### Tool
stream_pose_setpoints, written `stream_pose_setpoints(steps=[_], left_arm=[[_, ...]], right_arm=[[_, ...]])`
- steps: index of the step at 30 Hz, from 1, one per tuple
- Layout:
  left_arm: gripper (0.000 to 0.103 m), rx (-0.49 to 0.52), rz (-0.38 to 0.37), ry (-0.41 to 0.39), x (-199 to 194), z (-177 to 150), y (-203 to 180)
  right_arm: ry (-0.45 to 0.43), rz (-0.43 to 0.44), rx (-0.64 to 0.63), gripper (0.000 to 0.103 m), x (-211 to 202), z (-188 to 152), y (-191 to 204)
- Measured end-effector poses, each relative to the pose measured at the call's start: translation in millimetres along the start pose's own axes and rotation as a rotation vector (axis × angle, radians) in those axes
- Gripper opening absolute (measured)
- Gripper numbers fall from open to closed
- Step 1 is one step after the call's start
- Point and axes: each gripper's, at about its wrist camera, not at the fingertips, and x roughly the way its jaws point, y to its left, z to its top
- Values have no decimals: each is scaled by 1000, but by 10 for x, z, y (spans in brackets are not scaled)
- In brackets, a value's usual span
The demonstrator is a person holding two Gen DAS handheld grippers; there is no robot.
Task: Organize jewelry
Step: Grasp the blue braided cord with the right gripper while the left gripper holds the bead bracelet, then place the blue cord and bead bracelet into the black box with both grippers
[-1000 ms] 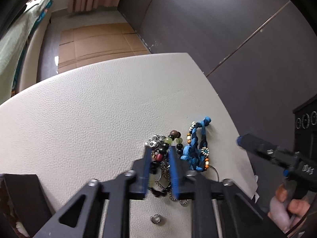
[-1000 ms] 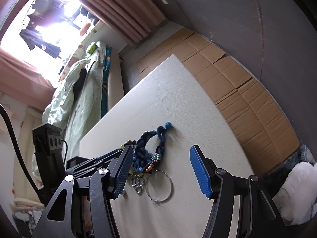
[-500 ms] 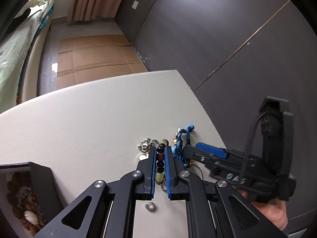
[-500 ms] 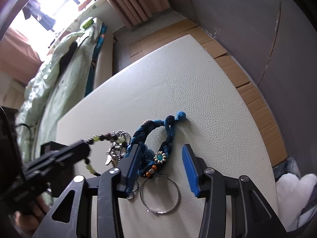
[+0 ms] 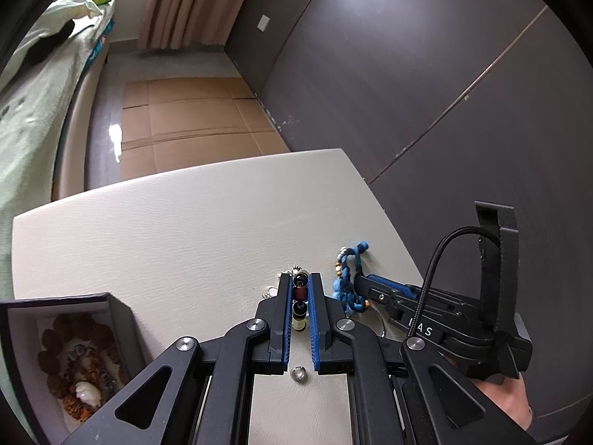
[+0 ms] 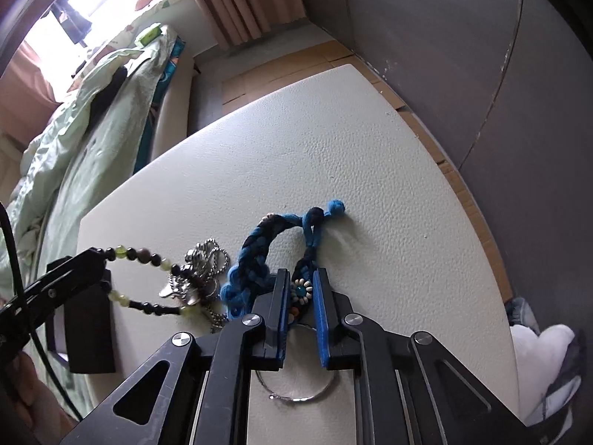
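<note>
Left wrist view: left gripper [image 5: 300, 298] clamps beaded bracelet [image 5: 299, 291] between nearly closed fingers. Right gripper [image 6: 301, 293] pinches blue braided bracelet [image 6: 267, 256] on table [image 6: 389, 222]; its body reads "AS".

A cream textured table [image 6: 389, 193] is seen. A blue braided bracelet [image 6: 259, 244], a silver chain cluster [image 6: 202, 278] at its nine o'clock, a wire hoop [image 6: 300, 393] at six and a black box [image 5: 122, 319] are borne.

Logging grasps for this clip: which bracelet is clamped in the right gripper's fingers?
The blue braided cord bracelet with the white flower bead, clamped by the right gripper. The green-and-black beaded bracelet is held by the left gripper.
</note>
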Motion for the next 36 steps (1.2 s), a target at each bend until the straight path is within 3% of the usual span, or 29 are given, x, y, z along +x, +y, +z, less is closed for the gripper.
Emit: stream_pose_setpoints(steps=[2,3,10,18,25,36], left_arm=[[8,-3,3,-8,-39,1,-1],[8,-5,3,-13,-67,4,-4],[8,-7,2,-59,-289,23,-24],[8,-16,-7,-114,-591,61,14],[8,-27,-7,-166,-880,107,28],[8,-56,20,-234,-1332,-15,233]], right_arm=[[4,6,-9,11,-9,-8,-2],[3,20,-4,5,-20,-13,-10],[-58,183,54,5,-257,-45,-154],[-104,251,68,5,-393,-64,-122],[-175,329,28,5,-659,-100,38],[-216,457,-49,5,-875,-164,382]])
